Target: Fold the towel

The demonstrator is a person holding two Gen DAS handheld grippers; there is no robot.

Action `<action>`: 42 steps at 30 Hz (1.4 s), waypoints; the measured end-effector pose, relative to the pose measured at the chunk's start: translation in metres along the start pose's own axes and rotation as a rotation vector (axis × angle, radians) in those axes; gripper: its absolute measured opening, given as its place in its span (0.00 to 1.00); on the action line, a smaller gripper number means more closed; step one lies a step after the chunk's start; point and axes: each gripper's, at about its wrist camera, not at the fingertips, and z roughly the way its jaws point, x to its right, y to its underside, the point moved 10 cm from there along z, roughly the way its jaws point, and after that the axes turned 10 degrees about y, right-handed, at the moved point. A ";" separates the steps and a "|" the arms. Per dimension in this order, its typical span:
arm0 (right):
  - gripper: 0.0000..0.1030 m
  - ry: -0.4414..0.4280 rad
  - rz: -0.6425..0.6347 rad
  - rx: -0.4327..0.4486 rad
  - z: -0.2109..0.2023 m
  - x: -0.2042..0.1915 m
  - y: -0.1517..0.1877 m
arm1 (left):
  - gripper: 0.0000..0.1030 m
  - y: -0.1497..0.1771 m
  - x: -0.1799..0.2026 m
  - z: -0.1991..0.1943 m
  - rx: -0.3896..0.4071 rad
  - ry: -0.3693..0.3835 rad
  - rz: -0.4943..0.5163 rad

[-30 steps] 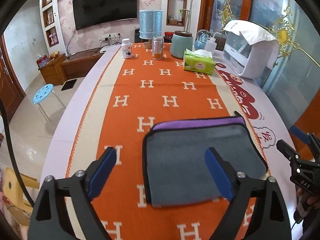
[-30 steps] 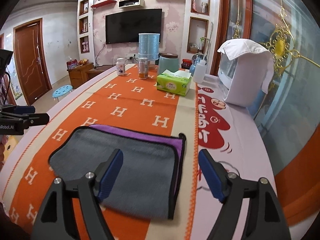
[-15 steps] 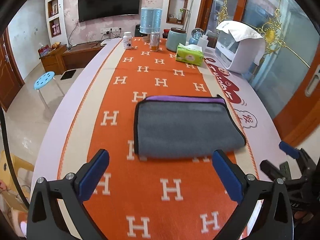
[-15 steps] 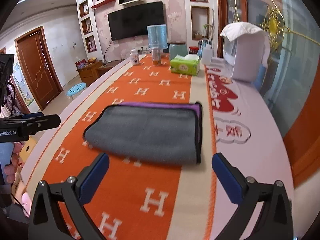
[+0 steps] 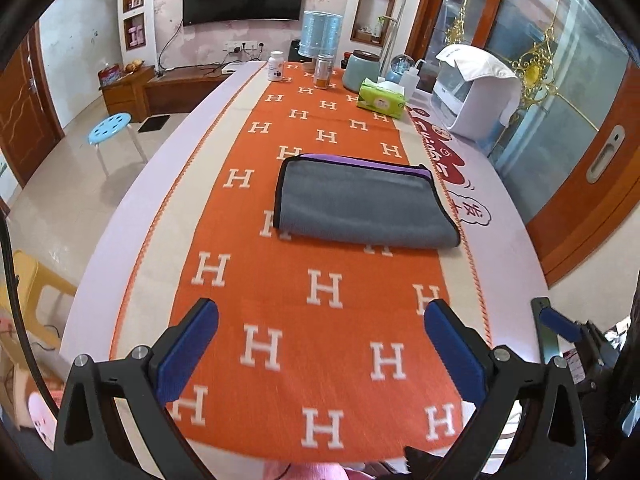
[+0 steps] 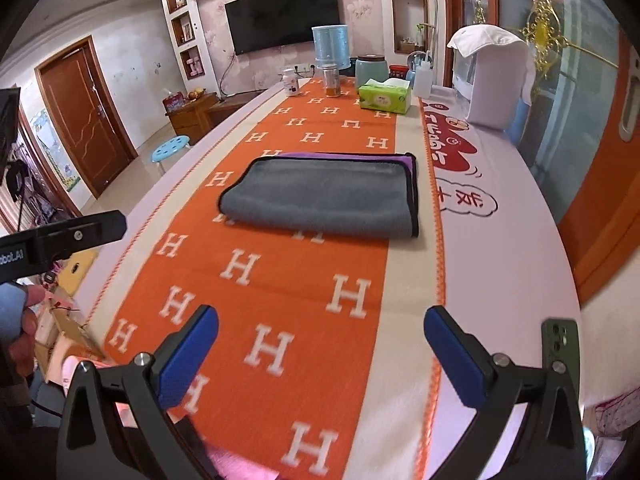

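The grey towel (image 5: 360,204) with a purple underside and black edging lies folded flat on the orange H-patterned runner (image 5: 320,320); it also shows in the right wrist view (image 6: 324,196). My left gripper (image 5: 320,344) is open and empty, held well back from the towel near the table's front edge. My right gripper (image 6: 320,344) is open and empty too, equally far back. The right gripper's blue tip (image 5: 560,324) shows at the right of the left wrist view. The left gripper's black body (image 6: 60,240) shows at the left of the right wrist view.
At the table's far end stand a green tissue box (image 5: 382,98), a white pill bottle (image 5: 276,66), a can (image 5: 322,74), a teal jar (image 5: 358,72) and a white appliance (image 5: 472,92). A dark green phone (image 6: 560,346) lies at the front right. A blue stool (image 5: 110,124) stands on the floor at the left.
Both grippers have drawn back from the towel toward the table's front edge. The towel stays folded and looks smaller and farther away.
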 end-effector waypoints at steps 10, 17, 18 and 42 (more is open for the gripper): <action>1.00 0.000 0.071 -0.043 -0.046 0.006 0.004 | 0.99 0.006 0.022 -0.040 -0.018 0.014 0.020; 1.00 -0.020 0.137 -0.108 -0.062 0.002 0.007 | 0.99 0.004 0.033 -0.047 -0.028 0.020 0.027; 1.00 -0.020 0.147 -0.109 -0.066 0.000 0.006 | 0.99 0.004 0.032 -0.049 -0.027 0.016 0.025; 1.00 0.090 0.150 0.019 -0.099 -0.029 -0.010 | 0.99 -0.005 0.009 -0.093 0.117 -0.099 0.095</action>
